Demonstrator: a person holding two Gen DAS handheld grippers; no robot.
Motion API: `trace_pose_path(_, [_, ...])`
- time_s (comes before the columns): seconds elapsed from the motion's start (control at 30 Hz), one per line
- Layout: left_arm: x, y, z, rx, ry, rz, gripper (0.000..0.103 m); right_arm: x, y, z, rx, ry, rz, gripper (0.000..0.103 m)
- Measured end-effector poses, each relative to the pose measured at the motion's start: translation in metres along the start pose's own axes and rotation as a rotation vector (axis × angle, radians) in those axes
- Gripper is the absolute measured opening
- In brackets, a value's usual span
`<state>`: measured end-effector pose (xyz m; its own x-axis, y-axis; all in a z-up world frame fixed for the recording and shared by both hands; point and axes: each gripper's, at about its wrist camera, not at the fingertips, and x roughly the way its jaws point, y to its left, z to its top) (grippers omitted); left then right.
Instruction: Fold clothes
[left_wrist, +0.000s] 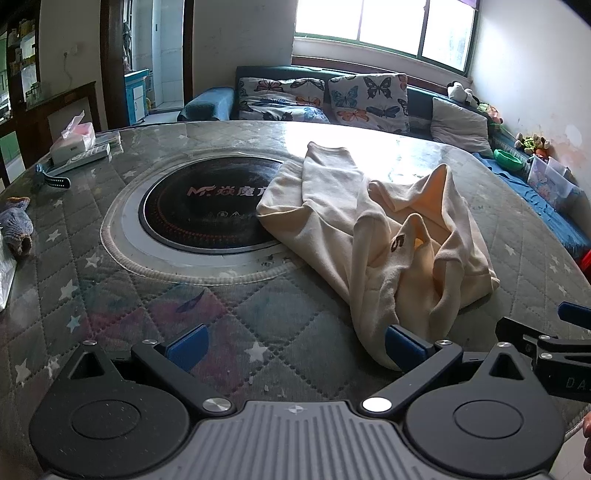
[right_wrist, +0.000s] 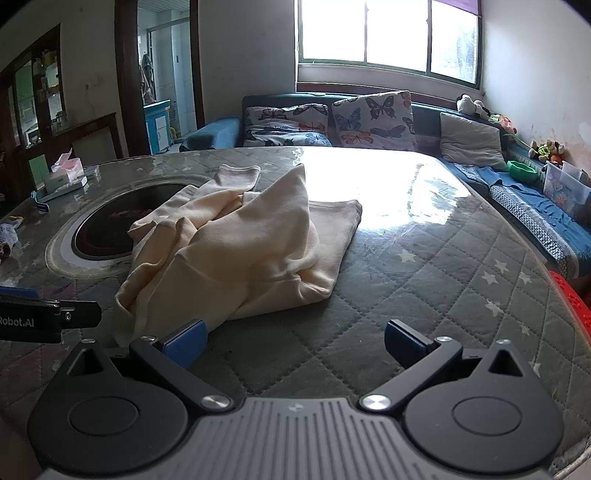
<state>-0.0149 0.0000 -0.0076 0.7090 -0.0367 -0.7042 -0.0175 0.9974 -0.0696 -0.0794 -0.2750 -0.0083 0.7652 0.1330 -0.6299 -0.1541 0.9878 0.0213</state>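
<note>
— What do I have around the edges of the table (left_wrist: 110, 302)?

— On my feed, a round black cooktop (left_wrist: 207, 206) sits sunk into the quilted star-print cover. Far left I see a tissue pack (left_wrist: 75, 129) on a white box, a dark wristband (left_wrist: 55, 181) just in front of it, and a blue knitted piece (left_wrist: 16, 221) at the left edge.

— And behind?

— A dark sofa (right_wrist: 428, 118) under the window (right_wrist: 388, 33), with two butterfly cushions (right_wrist: 373, 118), a grey pillow (right_wrist: 469, 142), a panda toy (right_wrist: 469, 105), a green bowl (right_wrist: 522, 170) and a clear plastic bin (right_wrist: 565, 188) along the right wall
</note>
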Motion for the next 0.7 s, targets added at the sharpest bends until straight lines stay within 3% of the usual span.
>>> trace_pose_path(0.7, [-0.004, -0.0047, -0.0028, 0.011, 0.001, -0.005, 0.103, -0.0077, 0.0009, -0.0012, 0.001, -0.016, 0.015, 0.103])
